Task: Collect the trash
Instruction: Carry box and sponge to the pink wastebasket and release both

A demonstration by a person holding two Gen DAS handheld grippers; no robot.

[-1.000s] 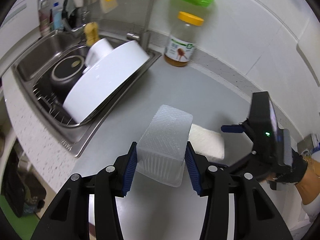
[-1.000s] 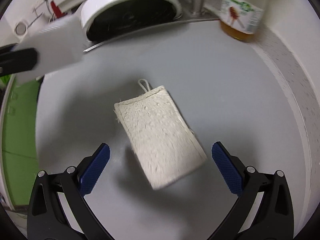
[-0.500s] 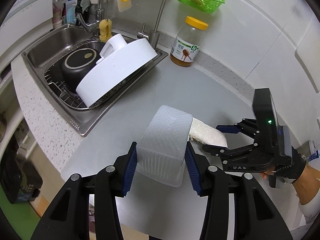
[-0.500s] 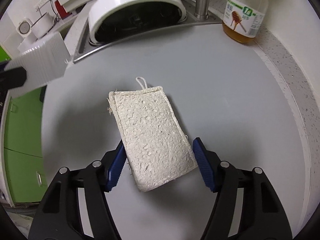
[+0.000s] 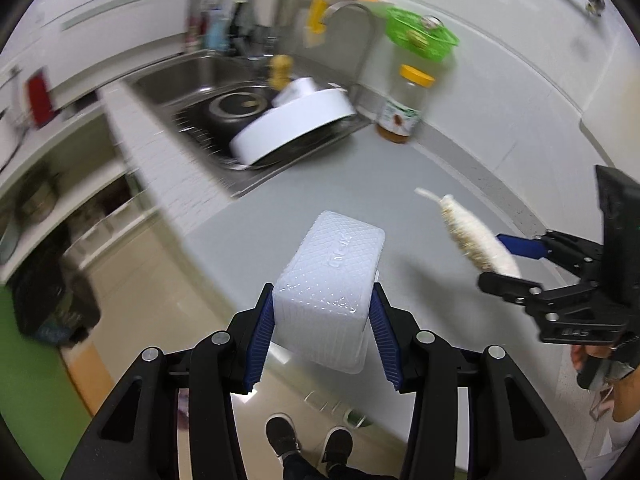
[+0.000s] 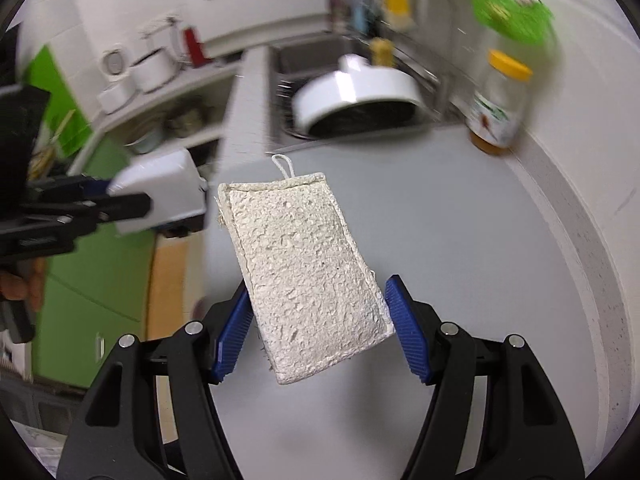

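Left gripper (image 5: 322, 332) pinching ribbed translucent plastic tub (image 5: 330, 286); right gripper (image 6: 316, 334) pinching flat beige loofah pad (image 6: 304, 268), long axis pointing away. I see no bin.
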